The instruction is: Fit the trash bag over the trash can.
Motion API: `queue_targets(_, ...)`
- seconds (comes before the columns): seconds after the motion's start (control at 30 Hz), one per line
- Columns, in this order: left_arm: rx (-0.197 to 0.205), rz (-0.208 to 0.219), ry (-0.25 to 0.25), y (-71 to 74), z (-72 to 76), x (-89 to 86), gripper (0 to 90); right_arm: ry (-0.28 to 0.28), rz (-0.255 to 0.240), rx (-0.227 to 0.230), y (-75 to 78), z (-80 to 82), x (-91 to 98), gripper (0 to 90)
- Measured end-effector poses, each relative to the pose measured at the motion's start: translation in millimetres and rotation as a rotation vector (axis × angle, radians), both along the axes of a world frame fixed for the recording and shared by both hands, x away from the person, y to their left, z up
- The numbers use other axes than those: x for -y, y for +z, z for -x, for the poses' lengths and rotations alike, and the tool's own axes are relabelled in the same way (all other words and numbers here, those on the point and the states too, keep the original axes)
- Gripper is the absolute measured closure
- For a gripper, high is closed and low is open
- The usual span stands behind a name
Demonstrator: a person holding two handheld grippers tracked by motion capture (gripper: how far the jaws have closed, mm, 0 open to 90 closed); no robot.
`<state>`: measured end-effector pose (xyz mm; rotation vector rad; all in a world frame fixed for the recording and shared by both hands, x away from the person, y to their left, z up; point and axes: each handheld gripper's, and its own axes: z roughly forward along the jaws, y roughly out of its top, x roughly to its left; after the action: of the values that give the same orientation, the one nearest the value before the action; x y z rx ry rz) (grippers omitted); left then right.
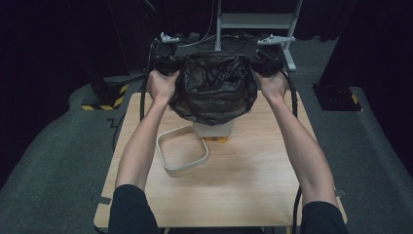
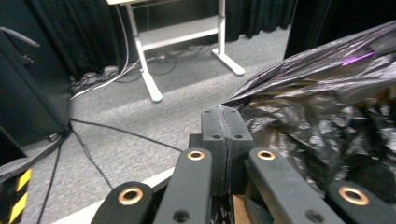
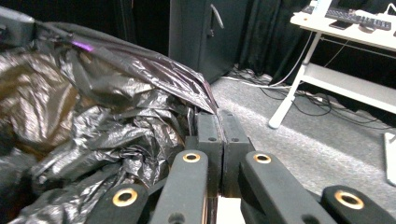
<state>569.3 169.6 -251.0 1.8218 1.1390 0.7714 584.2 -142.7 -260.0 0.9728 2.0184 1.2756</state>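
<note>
A crumpled black bin bag hangs stretched between my two grippers above the far part of the wooden table. My left gripper is shut on the bag's left rim; in the left gripper view its jaws pinch the thin plastic edge, with the bag to the right. My right gripper is shut on the right rim; in the right gripper view its jaws clamp the film, with the bag to the left. Under the bag stands a pale bin, partly hidden by it.
A beige ring-shaped bin rim lies on the table left of the pale bin. Something orange shows at the bin's foot. A white desk frame stands on the grey carpet beyond the table. Cables trail on the floor.
</note>
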Motion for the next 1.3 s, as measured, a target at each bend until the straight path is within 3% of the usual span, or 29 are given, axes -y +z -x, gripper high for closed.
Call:
queue_targets(0.27,-0.015,0.032,0.022,-7.7,-13.2,0.4,89.4,-0.022,0.033,-0.019,-5.3,-8.8,-4.6,89.5)
queue_targets(0.5,-0.067,0.058,0.011,-16.7,-22.7,-0.7,89.5,-0.036,0.042,-0.051,-10.6,-13.1,-5.2,89.6)
queue_targets(0.57,-0.091,0.091,0.004,-19.9,-25.0,-1.9,89.5,-0.041,0.046,-0.065,-12.8,-15.0,-5.0,89.7)
queue_targets(0.93,-0.116,0.139,-0.022,-36.9,-24.3,-6.6,89.4,-0.031,0.049,-0.087,-25.5,-12.8,-6.8,89.7)
queue_targets(1.3,-0.123,0.169,-0.036,-44.1,-22.8,-8.6,89.4,-0.016,0.06,-0.073,-33.4,-8.4,-10.5,89.7)
